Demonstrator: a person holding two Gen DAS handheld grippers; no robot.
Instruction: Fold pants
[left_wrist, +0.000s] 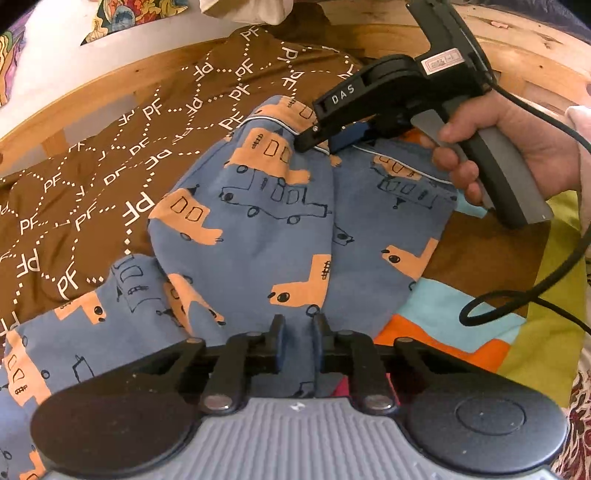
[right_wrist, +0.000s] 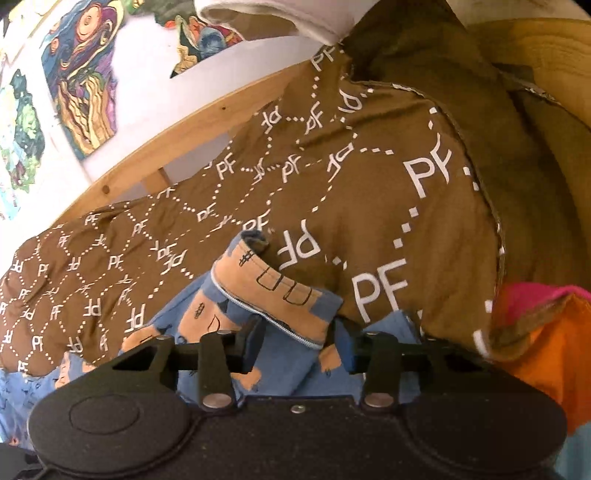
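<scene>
The blue pants (left_wrist: 258, 229) with orange car prints lie folded on the bed, over a brown "PF" blanket (left_wrist: 92, 177). My left gripper (left_wrist: 298, 332) is shut on a fold of the pants at their near edge. My right gripper (left_wrist: 321, 142) reaches in from the upper right at the pants' far edge, by the piped hem. In the right wrist view the right gripper (right_wrist: 299, 339) has its fingers apart, with the raised hem of the pants (right_wrist: 273, 291) lying between them.
A wooden bed frame (left_wrist: 110, 85) runs along the far side, against a white wall with colourful posters (right_wrist: 81, 74). A multicoloured sheet (left_wrist: 461, 325) lies to the right. A black cable (left_wrist: 517, 295) trails from the right gripper. A white pillow (right_wrist: 280, 18) lies at the top.
</scene>
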